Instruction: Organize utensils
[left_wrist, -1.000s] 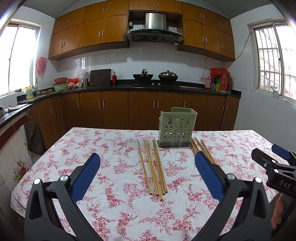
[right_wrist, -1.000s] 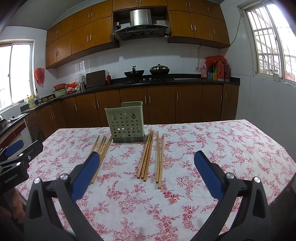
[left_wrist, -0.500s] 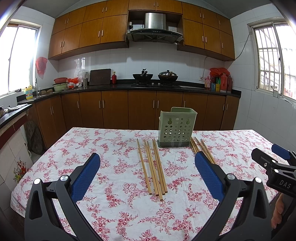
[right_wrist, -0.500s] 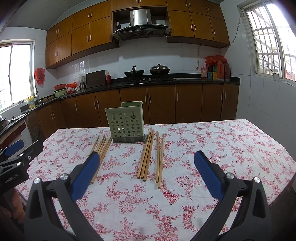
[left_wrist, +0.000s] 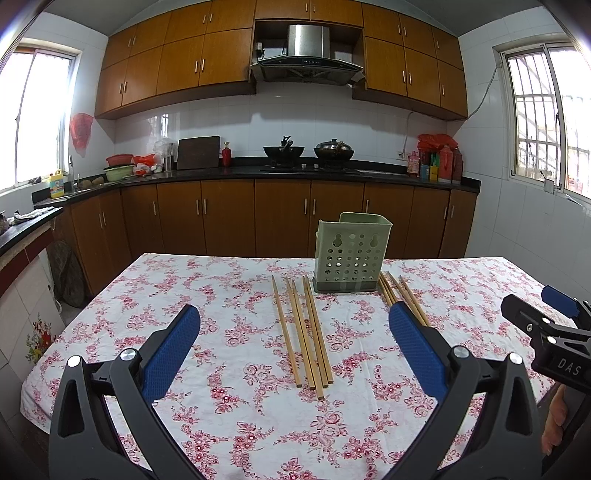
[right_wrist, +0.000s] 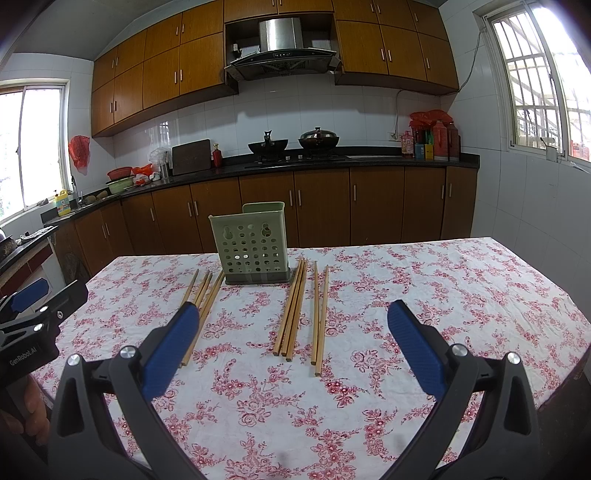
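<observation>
A pale green perforated utensil holder (left_wrist: 352, 253) is standing upright on the flowered tablecloth (left_wrist: 207, 295), a little right of centre and above mid-height in the left wrist view, and left of centre in the right wrist view. Two groups of wooden chopsticks are lying flat on the cloth, one on each side of the holder. In the left wrist view the five chopsticks (left_wrist: 304, 330) are stretching from beside the holder's lower left corner down toward the middle of the frame, while the smaller chopstick group (left_wrist: 400, 295) is running from the holder's lower right corner and passing behind a blue pad. The left gripper (left_wrist: 293, 334) is filling the bottom of its own frame with its jaws spread wide, holding nothing and hovering above the cloth; its blue pads (left_wrist: 171, 356) are sitting well apart at lower left and lower right. The right gripper (right_wrist: 291, 330) is likewise gaping wide and gripping nothing at the bottom of its view. Dark wooden kitchen cabinets (left_wrist: 229, 221) are lining the wall across the upper half behind the table.
</observation>
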